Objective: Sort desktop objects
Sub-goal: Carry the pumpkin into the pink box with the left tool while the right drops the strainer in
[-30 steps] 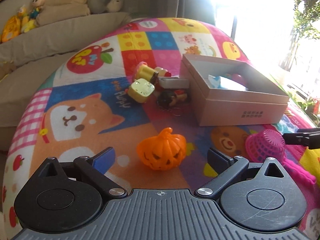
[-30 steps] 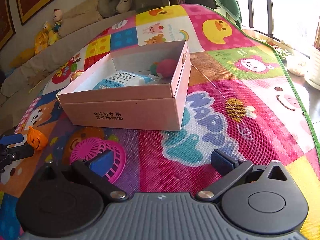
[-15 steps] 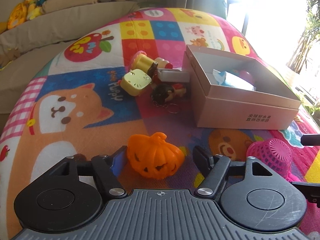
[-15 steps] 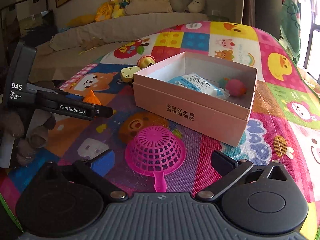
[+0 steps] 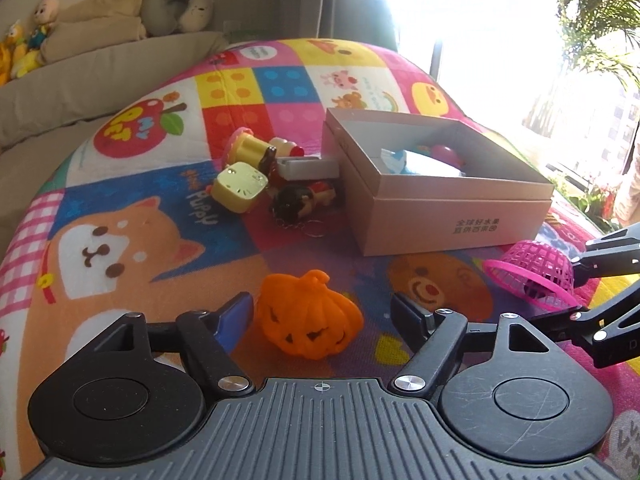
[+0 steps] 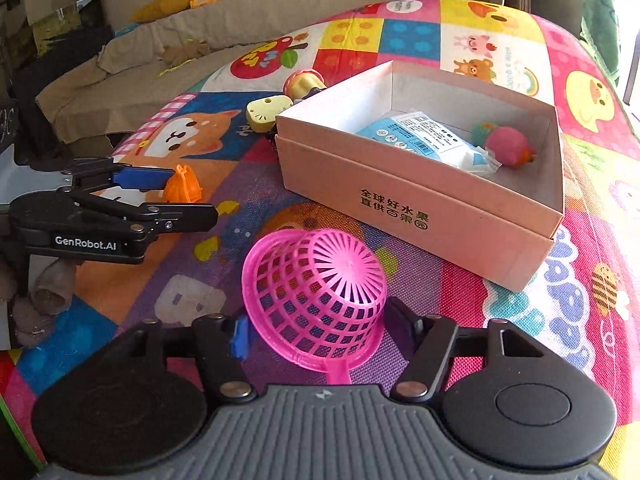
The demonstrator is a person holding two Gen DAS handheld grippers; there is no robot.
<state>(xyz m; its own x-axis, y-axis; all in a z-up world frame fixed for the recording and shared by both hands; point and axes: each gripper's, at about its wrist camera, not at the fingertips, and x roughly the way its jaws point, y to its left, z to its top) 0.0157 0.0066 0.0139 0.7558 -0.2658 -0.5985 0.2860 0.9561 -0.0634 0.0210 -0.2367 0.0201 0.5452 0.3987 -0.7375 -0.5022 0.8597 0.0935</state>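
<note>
Near the mat's (image 5: pixel 120 200) front edge, right tongs (image 6: pixel 316 330) pinch the light, springy strainer (image 6: pixel 316 288) across its mesh bowl while left tongs (image 5: pixel 324 316), spread, straddle the soft pumpkin (image 5: pixel 310 320).

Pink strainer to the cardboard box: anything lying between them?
Nothing. In the right wrist view only bare play mat separates the pink strainer from the cardboard box.

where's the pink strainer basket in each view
Left wrist view: pink strainer basket at the far right edge, tilted, between the right gripper's fingers.
Right wrist view: basket low centre, between that gripper's own fingers.
Shared landmark: the cardboard box just beyond it.
</note>
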